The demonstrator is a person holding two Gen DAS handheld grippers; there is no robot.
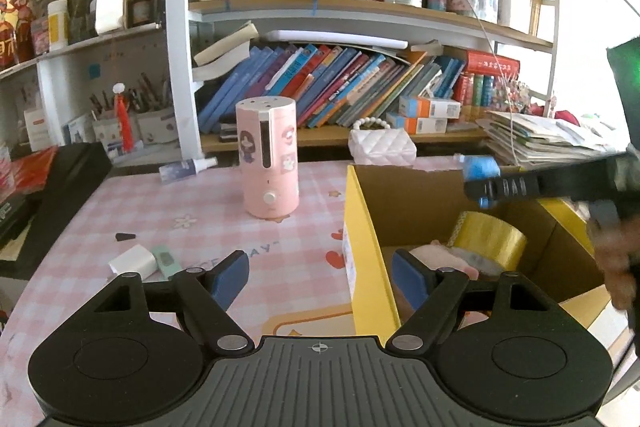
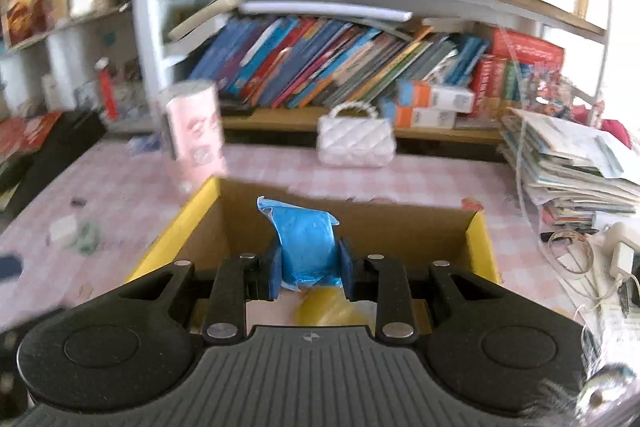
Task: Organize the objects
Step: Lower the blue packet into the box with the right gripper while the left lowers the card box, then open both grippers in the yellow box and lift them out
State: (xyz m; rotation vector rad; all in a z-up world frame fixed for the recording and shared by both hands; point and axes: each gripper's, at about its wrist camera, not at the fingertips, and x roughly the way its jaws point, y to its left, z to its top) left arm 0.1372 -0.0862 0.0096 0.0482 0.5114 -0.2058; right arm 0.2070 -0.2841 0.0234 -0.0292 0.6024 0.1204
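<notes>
An open cardboard box with yellow walls stands on the pink checked table. It holds a yellow tape roll and a pink soft item. My right gripper is shut on a blue plastic packet above the inside of the box. The left wrist view shows that gripper from the side with the packet at its tip. My left gripper is open and holds nothing; the box's left wall stands between its fingers.
A pink cylindrical humidifier and a white quilted bag stand behind the box. A white block, a green item, a small black piece and a spray bottle lie to the left. A paper stack and cables sit right.
</notes>
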